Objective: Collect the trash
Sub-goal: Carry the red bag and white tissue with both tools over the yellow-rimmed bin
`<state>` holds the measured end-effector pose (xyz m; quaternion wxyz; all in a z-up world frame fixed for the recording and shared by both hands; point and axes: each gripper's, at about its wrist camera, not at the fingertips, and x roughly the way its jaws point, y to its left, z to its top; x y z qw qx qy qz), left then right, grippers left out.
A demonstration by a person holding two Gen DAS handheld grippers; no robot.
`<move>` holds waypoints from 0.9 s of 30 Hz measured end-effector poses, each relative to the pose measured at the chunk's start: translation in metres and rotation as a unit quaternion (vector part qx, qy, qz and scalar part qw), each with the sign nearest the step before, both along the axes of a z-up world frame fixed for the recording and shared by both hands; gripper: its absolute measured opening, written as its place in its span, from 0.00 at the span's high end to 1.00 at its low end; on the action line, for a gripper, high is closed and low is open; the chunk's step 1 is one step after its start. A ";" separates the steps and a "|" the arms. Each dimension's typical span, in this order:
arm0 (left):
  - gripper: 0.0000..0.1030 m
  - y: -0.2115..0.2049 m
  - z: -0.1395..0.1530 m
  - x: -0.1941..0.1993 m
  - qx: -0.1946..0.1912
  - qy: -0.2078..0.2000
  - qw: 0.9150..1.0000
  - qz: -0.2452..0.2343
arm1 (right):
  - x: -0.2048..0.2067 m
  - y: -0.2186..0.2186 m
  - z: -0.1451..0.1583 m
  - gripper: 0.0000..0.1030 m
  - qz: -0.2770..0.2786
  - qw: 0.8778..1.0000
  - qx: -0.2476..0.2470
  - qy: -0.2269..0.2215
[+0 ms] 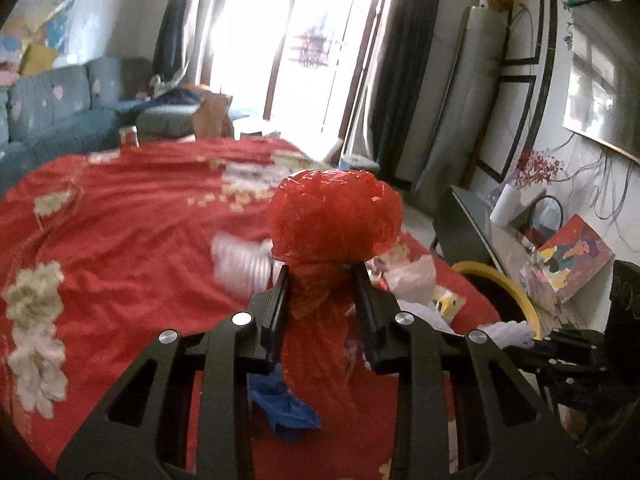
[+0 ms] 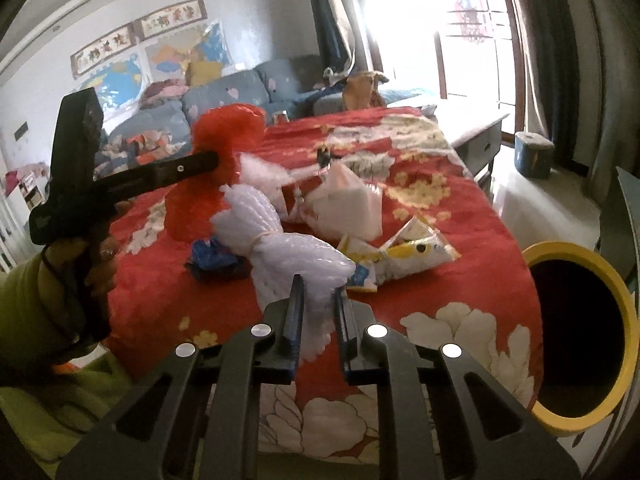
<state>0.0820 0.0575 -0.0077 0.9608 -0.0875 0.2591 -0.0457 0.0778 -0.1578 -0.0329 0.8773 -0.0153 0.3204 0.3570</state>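
Red plastic bag (image 1: pixel 334 216), crumpled, is pinched at its neck between the fingers of my left gripper (image 1: pixel 322 270), raised above the red floral cloth (image 1: pixel 120 216) of the table. My right gripper (image 2: pixel 318 284) is closed on a white foam net (image 2: pixel 288 248), near the table's right edge. A yellow-rimmed bin (image 2: pixel 624 320) stands just beside that edge.

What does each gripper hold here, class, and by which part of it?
The left gripper pinches the red plastic bag at its narrow neck, below the puffed top. The right gripper grips the white foam netting at its near end.
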 end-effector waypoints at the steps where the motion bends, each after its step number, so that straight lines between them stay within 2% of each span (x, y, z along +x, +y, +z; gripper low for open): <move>1: 0.77 0.000 0.004 -0.001 0.001 -0.006 1.000 0.001 | -0.001 -0.001 0.003 0.87 -0.003 1.000 0.004 -0.003; 12: 0.77 -0.020 0.025 -0.003 -0.004 -0.031 0.999 -0.027 | 0.004 -0.047 0.041 0.87 -0.084 0.994 0.052 -0.055; 27: 0.77 -0.073 0.029 0.024 -0.012 -0.025 0.996 -0.083 | 0.024 -0.109 0.033 0.87 -0.212 0.974 0.064 -0.052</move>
